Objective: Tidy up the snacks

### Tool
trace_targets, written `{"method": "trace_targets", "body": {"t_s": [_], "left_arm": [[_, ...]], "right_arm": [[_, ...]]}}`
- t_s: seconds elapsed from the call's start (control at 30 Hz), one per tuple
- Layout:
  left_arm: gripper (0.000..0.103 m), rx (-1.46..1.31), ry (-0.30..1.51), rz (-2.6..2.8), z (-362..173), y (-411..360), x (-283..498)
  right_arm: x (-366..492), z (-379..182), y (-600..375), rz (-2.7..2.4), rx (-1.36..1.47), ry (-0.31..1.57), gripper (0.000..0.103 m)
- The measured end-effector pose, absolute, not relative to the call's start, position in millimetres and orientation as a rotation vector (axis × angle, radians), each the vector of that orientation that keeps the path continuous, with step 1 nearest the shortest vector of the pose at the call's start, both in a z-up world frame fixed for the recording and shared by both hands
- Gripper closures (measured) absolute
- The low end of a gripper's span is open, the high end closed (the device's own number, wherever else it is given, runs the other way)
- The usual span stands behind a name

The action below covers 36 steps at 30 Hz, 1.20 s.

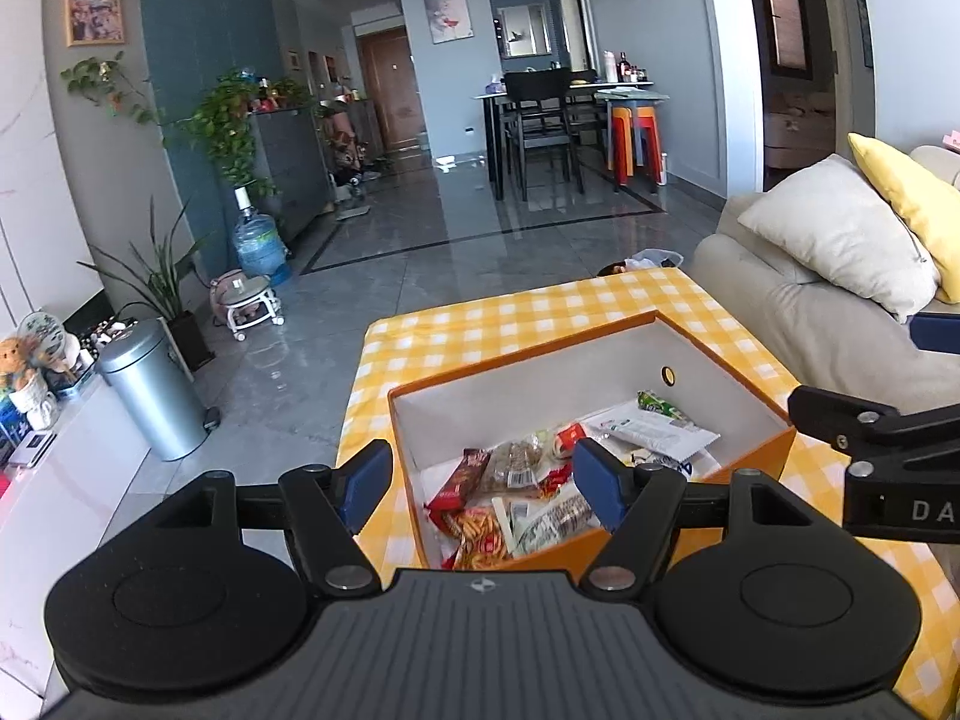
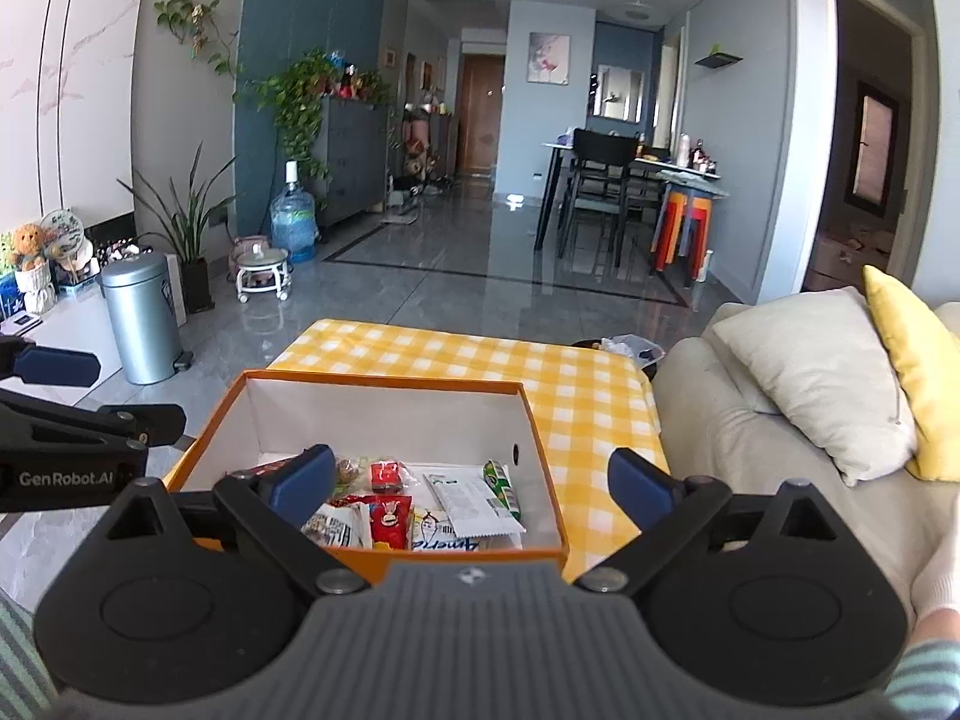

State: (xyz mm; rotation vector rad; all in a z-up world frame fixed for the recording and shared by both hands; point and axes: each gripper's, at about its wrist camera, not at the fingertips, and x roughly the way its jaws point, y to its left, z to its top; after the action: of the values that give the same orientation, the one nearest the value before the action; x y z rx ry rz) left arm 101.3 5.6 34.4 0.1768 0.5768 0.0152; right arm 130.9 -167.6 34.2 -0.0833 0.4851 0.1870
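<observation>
Orange box [image 1: 600, 336] sits on the bench [image 1: 456, 324], which is covered in yellow-and-white check cloth. The box is open-topped with white inner walls. From the right wrist view the box [image 2: 384, 387] lies toward the near left part of the bench [image 2: 588, 396], with bare cloth beyond it and to its right.

Snacks [image 1: 522, 492] lie loose on the box floor, bunched toward the near end; the far end of the floor is bare. Among them are red packets, a clear packet with brown contents, a white sachet [image 2: 474, 501] and a small green packet [image 2: 501, 480] against the right wall.

Left gripper [image 1: 480, 486]: jaws spread, nothing between the blue pads. It hangs above the near left corner of the box, one pad outside the left wall and the other over the snacks.

Right gripper [image 2: 468, 483]: jaws spread wide, nothing pinched. The left pad is over the snacks, the right pad over the cloth outside the right wall.

Each gripper shows at the edge of the other's view, side by side and apart.

A sofa [image 2: 720, 396] with a cream cushion and a yellow one stands just beside the bench's right edge.
</observation>
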Motion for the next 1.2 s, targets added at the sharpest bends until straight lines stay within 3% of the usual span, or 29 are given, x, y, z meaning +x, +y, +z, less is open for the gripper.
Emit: {"method": "trace_targets", "body": {"t_s": [0.4, 1.2], "left_arm": [[0.022, 0.129, 0.587, -0.003, 9.2, 0.7, 80.3], [0.022, 0.136, 0.699, -0.008, -8.2, -13.5, 91.4]], "right_arm": [[93.1, 7.7, -172.1, 0.153, -0.11, 0.484, 0.006], [110.9, -9.3, -176.5, 0.139, -0.055, 0.547, 0.006]]}}
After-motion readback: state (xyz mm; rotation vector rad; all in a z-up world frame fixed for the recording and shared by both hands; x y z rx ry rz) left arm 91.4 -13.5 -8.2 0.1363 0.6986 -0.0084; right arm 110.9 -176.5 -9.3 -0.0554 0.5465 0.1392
